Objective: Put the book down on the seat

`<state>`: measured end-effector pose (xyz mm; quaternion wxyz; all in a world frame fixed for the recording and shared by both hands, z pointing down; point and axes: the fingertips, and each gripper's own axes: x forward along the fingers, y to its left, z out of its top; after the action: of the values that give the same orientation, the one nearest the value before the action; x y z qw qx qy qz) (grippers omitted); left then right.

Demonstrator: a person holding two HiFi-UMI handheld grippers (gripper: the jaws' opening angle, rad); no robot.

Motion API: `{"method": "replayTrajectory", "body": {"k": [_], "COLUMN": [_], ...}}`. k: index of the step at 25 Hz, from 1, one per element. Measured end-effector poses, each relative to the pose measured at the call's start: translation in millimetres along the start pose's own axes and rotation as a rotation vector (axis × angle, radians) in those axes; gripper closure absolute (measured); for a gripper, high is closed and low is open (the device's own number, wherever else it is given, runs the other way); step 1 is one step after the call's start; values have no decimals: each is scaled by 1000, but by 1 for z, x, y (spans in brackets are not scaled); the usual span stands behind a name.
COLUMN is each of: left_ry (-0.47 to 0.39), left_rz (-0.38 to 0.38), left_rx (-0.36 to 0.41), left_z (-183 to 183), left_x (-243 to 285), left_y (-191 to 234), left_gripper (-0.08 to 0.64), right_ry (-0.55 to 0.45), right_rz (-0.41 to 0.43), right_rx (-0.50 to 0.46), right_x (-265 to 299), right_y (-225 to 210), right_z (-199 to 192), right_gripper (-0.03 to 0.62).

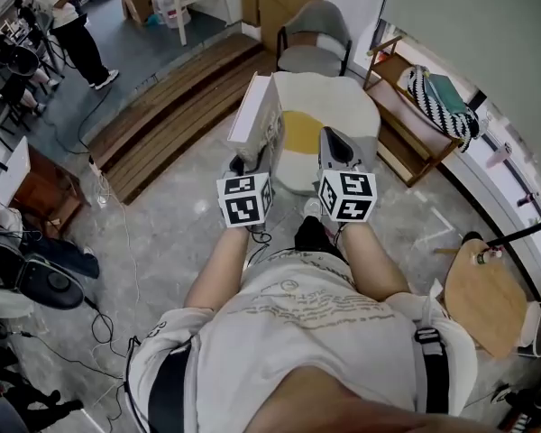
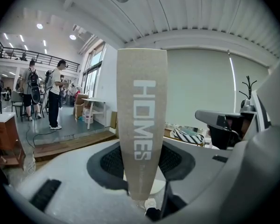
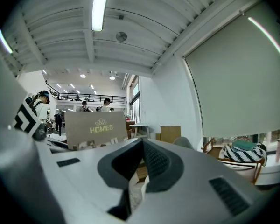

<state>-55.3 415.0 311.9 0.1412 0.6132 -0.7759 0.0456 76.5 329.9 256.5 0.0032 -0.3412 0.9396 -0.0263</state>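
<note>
Item: HOMES book (image 2: 142,120) | Hold: we keep it upright, long axis vertical, clamped at its lower end in our left tongs (image 2: 141,164) | Place: in the air by the left edge of the cream-and-yellow seat (image 1: 334,106) | Right tongs (image 3: 139,157): pressed together, empty | Bearing: seat lies ahead-right; left hand serves.
</note>
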Motion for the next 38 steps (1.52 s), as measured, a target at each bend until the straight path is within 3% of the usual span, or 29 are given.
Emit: {"method": "replayTrajectory", "body": {"k": [18, 23, 38], "left_ry": [23, 15, 94], "left_rz": [16, 1, -50], "left_rx": [-14, -15, -9], "left_z": [17, 22, 28], "left_x": [101, 138, 236], "left_y": [23, 20, 14], "left_gripper": [374, 374, 374], "right_ry": [19, 36, 93], "right_rz": [23, 19, -25], "right_rx": [1, -6, 5], "right_x": [104, 130, 211], "right_y": [-48, -71, -130], "right_z": [-11, -23, -41], "right_gripper": [565, 565, 565]}}
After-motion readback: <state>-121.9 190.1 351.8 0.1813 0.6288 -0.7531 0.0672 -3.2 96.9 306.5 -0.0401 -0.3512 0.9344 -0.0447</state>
